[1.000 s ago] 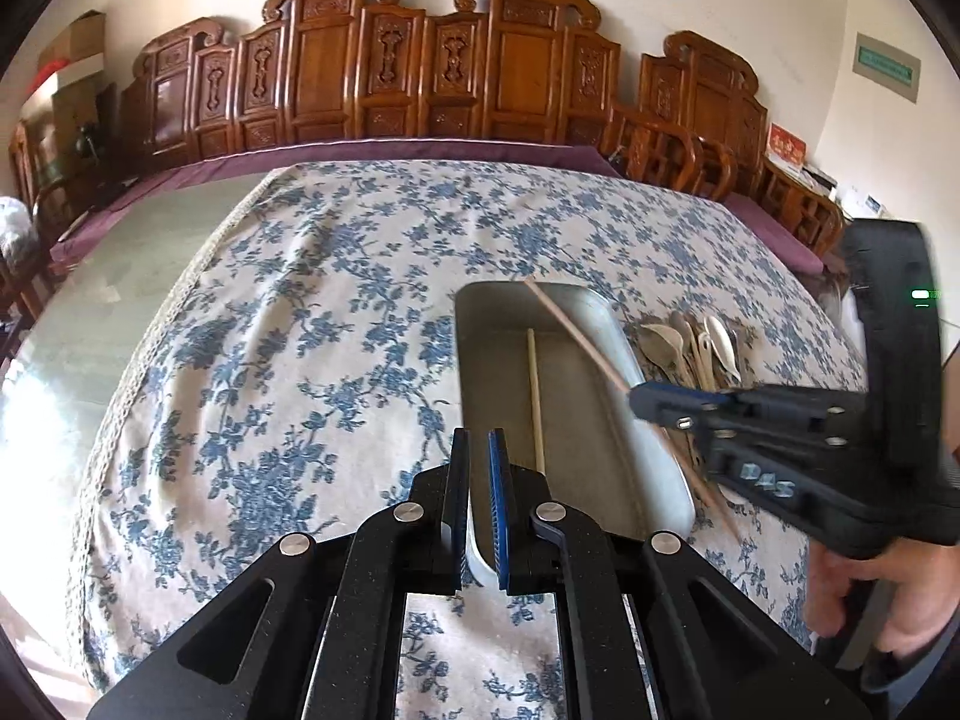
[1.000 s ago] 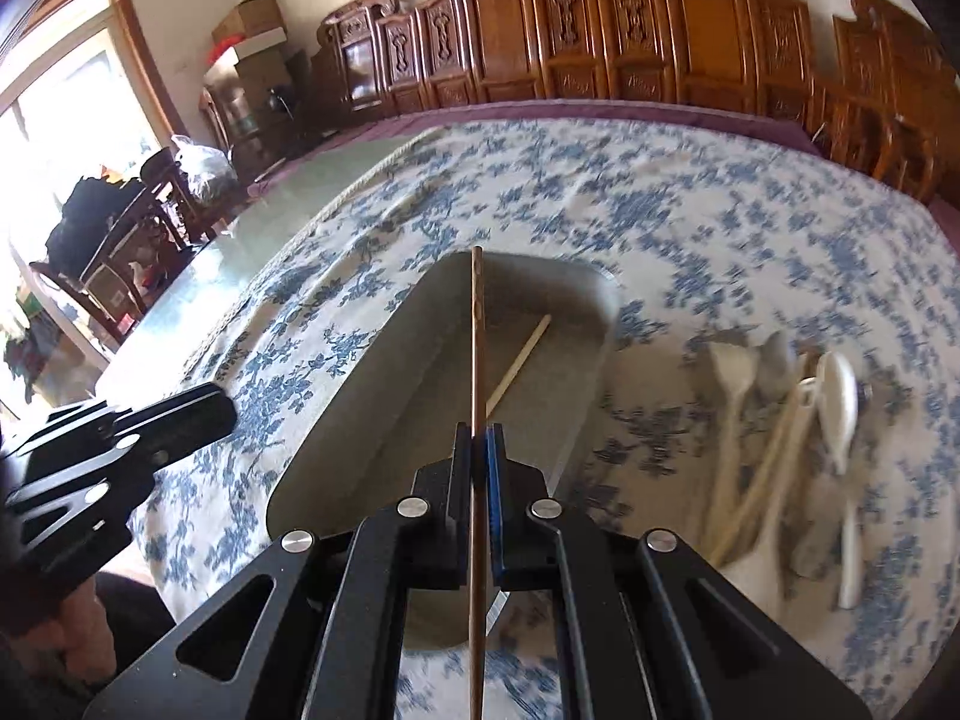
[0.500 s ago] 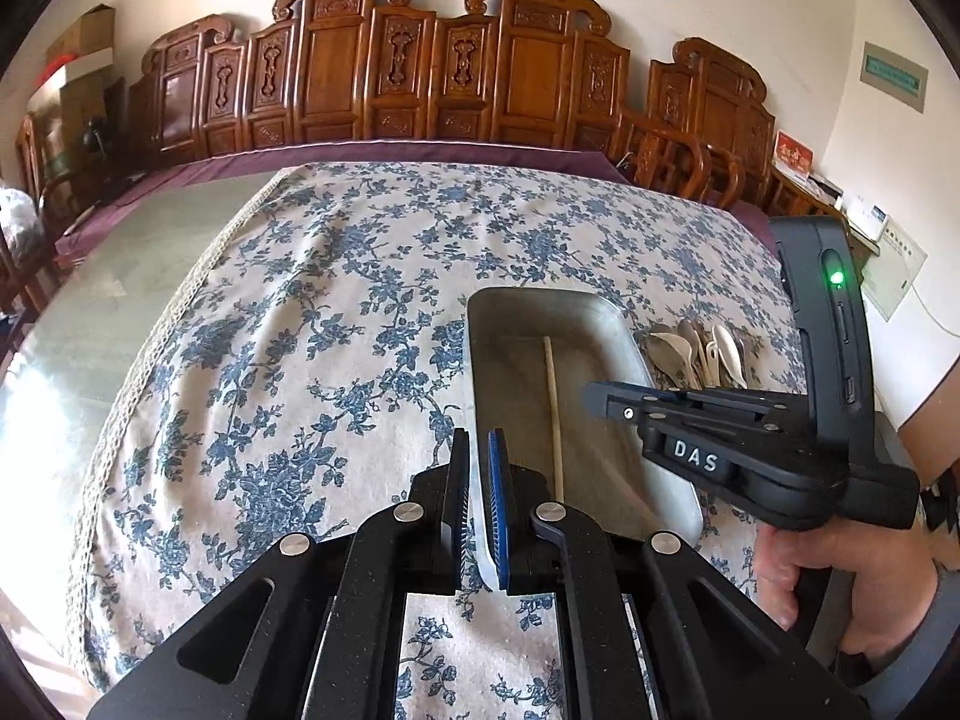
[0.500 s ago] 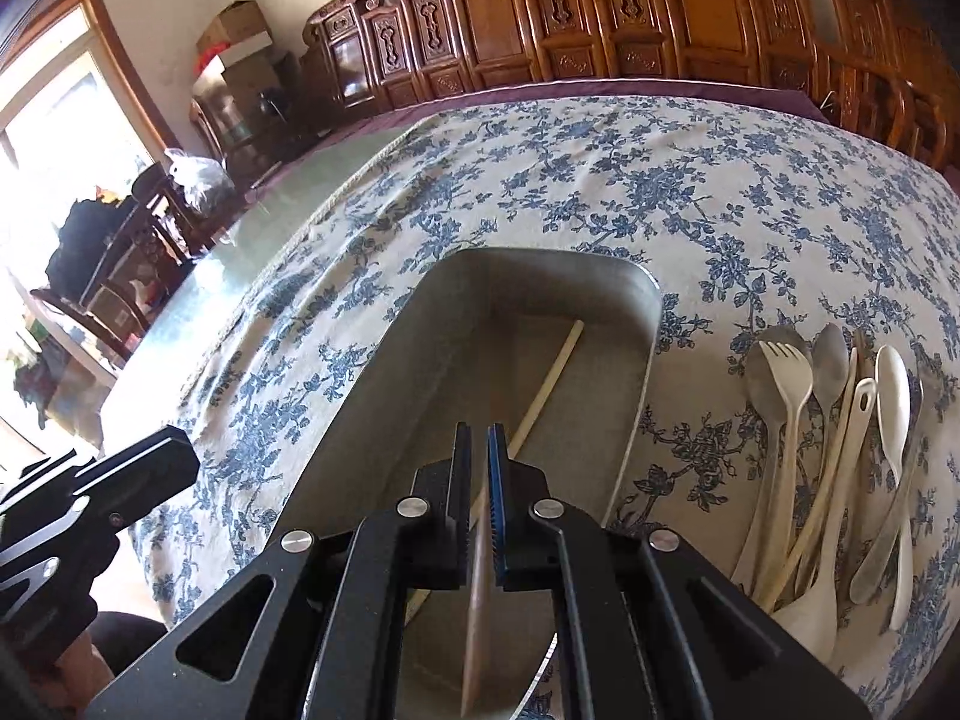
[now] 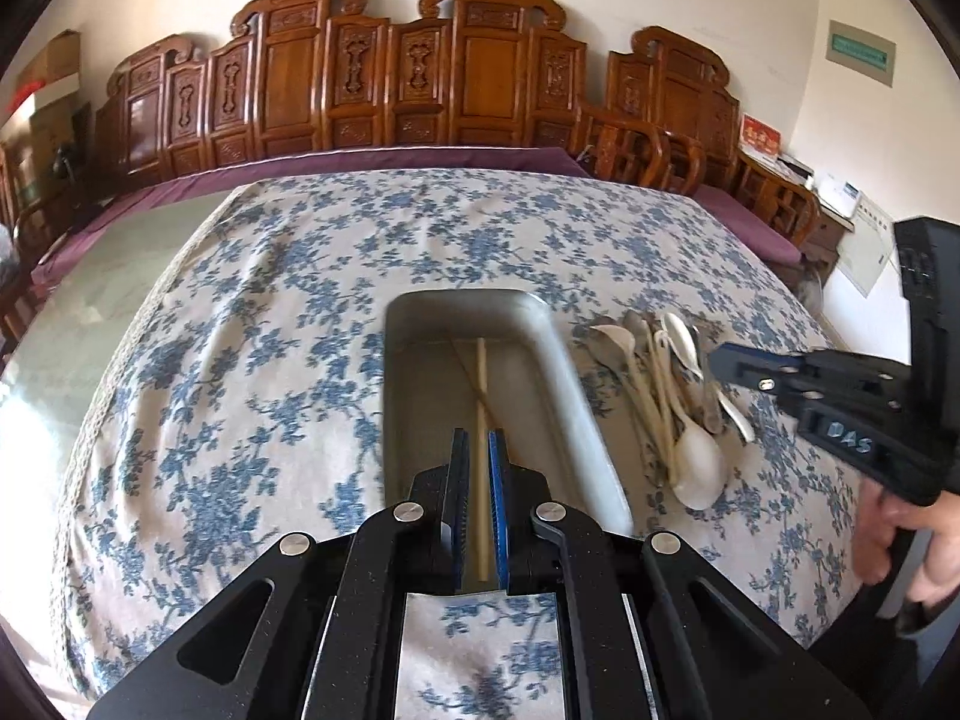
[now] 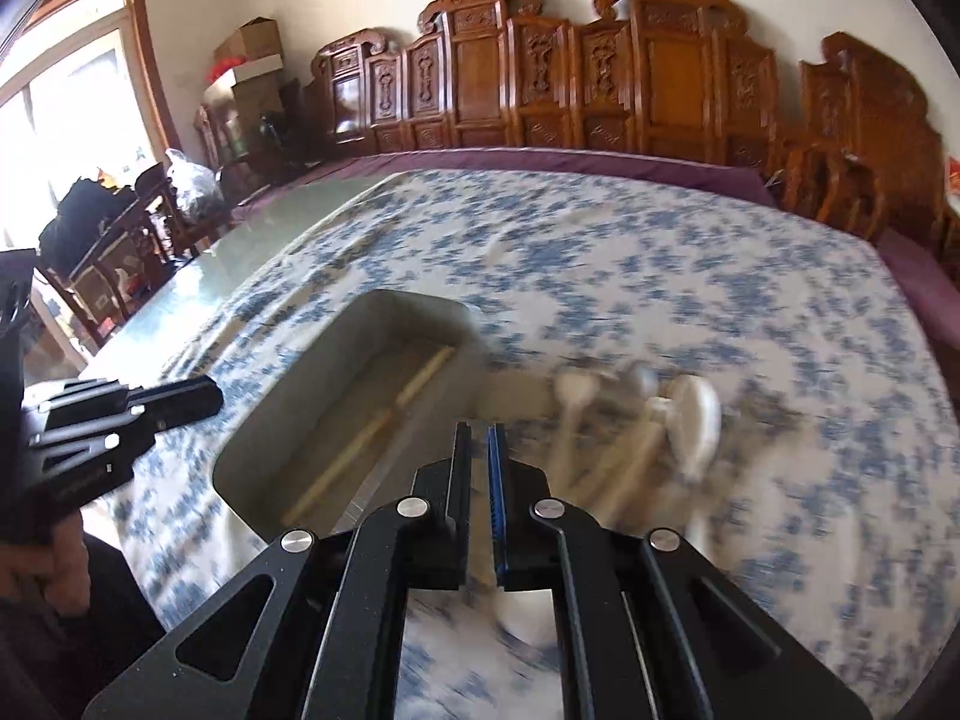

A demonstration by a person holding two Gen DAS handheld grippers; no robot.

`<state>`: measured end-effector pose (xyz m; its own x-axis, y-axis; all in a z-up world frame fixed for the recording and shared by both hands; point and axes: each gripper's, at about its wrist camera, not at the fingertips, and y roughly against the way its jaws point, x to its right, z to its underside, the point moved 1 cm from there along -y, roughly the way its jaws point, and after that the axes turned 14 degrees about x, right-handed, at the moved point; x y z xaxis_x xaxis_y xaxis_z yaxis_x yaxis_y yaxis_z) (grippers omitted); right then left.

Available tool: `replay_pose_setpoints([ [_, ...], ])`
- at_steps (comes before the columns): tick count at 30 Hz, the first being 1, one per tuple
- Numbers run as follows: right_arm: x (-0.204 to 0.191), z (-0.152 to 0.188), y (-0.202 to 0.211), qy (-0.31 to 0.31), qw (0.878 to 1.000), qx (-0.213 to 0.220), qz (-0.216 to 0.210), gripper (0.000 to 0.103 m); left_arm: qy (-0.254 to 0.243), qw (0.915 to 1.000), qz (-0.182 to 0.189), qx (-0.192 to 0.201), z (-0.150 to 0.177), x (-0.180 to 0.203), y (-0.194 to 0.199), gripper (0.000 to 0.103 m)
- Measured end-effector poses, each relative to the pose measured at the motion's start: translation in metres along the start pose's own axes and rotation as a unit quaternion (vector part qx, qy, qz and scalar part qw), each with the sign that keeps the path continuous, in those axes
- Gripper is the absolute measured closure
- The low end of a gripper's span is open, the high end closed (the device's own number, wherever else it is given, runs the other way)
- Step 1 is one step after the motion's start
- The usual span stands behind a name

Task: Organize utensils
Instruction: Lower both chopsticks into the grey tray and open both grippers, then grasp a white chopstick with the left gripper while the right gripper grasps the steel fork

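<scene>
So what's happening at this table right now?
A person with a gripper in each hand is sorting utensils on a floral tablecloth. Two chopsticks lie in the metal tray. A pile of spoons and forks waits on the cloth beside it. The right gripper is shut and empty, pointing towards that pile. The left gripper, also shut and empty, hangs over the tray's near end.
</scene>
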<state>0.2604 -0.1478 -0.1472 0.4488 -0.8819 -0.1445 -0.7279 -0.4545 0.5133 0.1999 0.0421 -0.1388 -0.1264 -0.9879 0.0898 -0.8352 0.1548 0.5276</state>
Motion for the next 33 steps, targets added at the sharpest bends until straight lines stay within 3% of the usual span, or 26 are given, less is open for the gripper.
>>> replay_pose_setpoints([
  [1, 0.008, 0.003, 0.007, 0.003, 1.000, 0.002, 0.010, 0.095, -0.002, 1.0000, 0.002, -0.001, 0.000, 0.003, 0.000, 0.097],
  [5, 0.035, 0.013, 0.025, 0.004, 0.999, 0.006, 0.039, 0.095, -0.009, 0.9999, 0.009, 0.003, 0.000, 0.018, -0.002, 0.074],
  [11, 0.072, 0.032, 0.028, -0.022, 0.997, 0.002, 0.070, 0.088, -0.018, 0.9995, 0.027, 0.006, 0.004, 0.039, -0.003, 0.066],
  [19, 0.084, 0.058, 0.008, -0.034, 0.997, -0.018, 0.065, 0.087, -0.031, 0.9986, 0.043, -0.004, 0.012, 0.058, -0.009, 0.066],
  [28, 0.106, 0.052, -0.009, -0.028, 0.996, -0.015, 0.080, 0.083, -0.044, 0.9966, 0.061, -0.033, 0.011, 0.080, -0.029, 0.066],
  [33, 0.115, 0.049, -0.018, -0.025, 0.997, -0.023, 0.072, 0.082, -0.057, 0.9928, 0.085, -0.061, 0.014, 0.103, -0.049, 0.077],
])
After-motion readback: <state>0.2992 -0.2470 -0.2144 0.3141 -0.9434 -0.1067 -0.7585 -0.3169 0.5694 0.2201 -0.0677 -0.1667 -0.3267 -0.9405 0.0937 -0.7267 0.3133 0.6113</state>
